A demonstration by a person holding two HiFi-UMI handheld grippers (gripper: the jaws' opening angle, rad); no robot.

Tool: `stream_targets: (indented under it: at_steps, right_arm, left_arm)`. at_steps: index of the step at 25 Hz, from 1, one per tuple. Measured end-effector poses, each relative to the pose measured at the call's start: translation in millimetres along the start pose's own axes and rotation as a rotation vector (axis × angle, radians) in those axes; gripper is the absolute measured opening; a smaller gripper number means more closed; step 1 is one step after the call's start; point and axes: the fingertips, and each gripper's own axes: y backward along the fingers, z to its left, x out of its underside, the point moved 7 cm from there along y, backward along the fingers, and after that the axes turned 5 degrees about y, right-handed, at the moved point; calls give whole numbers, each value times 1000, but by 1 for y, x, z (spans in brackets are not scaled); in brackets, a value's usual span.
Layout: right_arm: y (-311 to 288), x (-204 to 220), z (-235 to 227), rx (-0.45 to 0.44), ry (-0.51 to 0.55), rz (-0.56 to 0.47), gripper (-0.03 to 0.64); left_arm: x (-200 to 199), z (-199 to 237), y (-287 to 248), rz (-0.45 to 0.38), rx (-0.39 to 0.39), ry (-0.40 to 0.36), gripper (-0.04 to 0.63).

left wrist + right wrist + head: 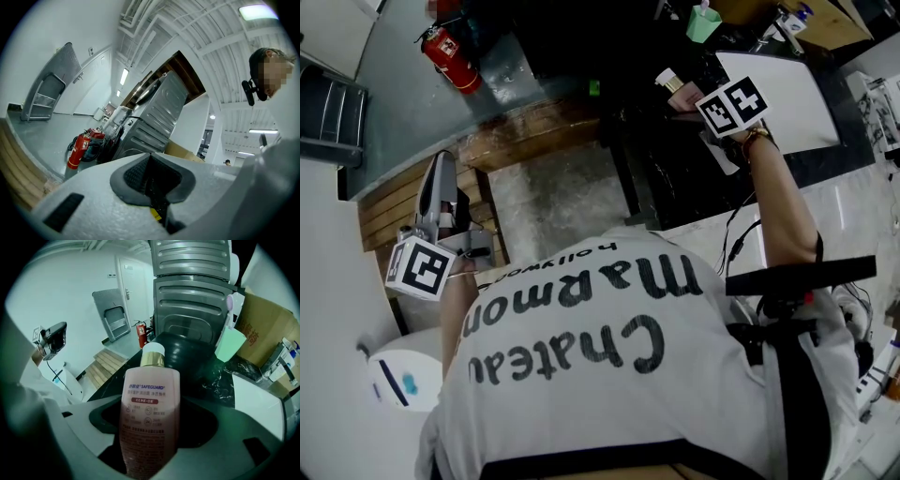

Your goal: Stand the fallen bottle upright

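Bottle [149, 413] base cut off at bottom edge, its small print unreadable

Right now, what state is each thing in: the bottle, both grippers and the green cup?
Bottle: cap on, clamped round its body.
Right gripper: shut on the bottle.
Left gripper: jaws together, nothing between them.
Green cup: upright on the dark counter.

A red fire extinguisher [452, 58] sits on the floor [398, 108], a green cup [703, 23] on the dark counter [675, 173].
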Motion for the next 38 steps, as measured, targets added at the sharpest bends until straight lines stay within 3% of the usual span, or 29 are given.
stream_targets:
  at_steps: [6, 19, 25, 31, 38]
  right_arm:
    - [23, -7, -14, 42, -125, -197, 316]
    - [60, -5, -33, 197, -233, -562, 316]
    - [79, 0, -34, 283, -264, -736, 316]
    - [89, 10, -29, 352, -283, -829, 316]
    - [99, 20, -28, 366, -321, -916, 317]
  left_arm:
    - [-3, -6, 0, 7, 1, -26, 14]
    - [6, -15, -12, 15, 36, -10, 14]
    - [7, -23, -20, 44, 42, -46, 14]
    - [12, -26, -24, 54, 60, -25, 14]
    - [17, -36, -33, 74, 93, -31, 14]
